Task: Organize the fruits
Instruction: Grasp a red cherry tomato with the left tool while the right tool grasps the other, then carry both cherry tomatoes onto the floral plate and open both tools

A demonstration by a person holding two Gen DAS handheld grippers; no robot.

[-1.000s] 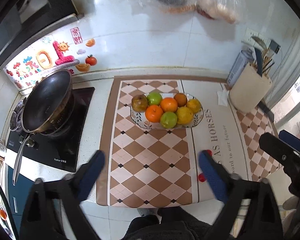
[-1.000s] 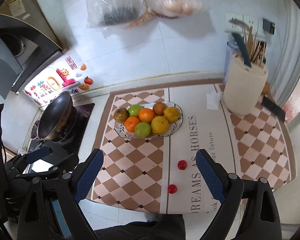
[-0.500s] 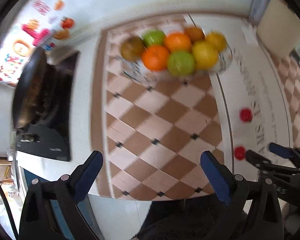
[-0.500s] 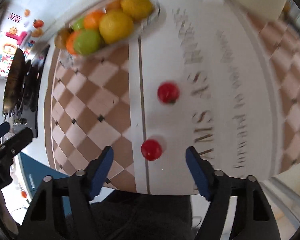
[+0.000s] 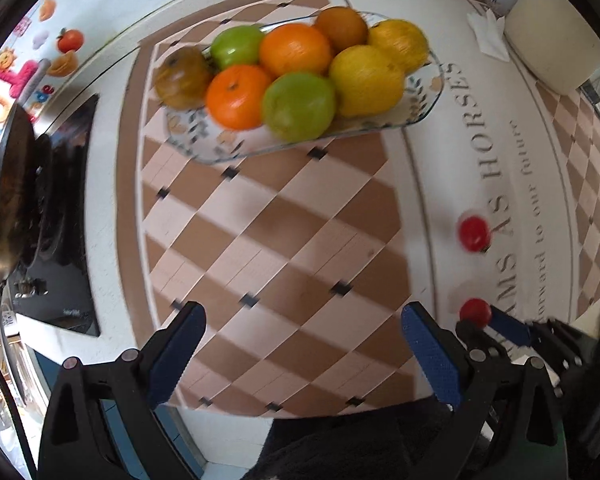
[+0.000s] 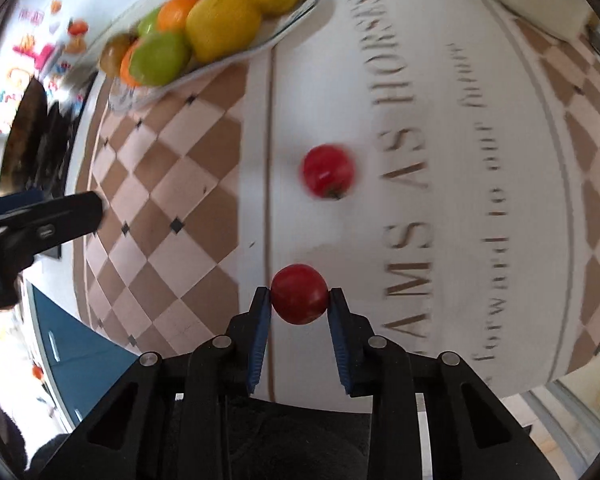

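right gripper [image 6: 299,295]: blue-padded fingers pinching small round red fruit [image 6: 299,293] on both sides, low over white strip of patterned counter mat [image 6: 452,200], near front edge. second small red fruit [image 6: 328,171] lies loose on mat just beyond, apart from first. left gripper [image 5: 300,322]: fingers spread wide, nothing between, above checkered part of mat. patterned glass oval dish [image 5: 428,92] further back holds oranges, green and yellow fruit. black wok [image 5: 12,196] on stove at left.
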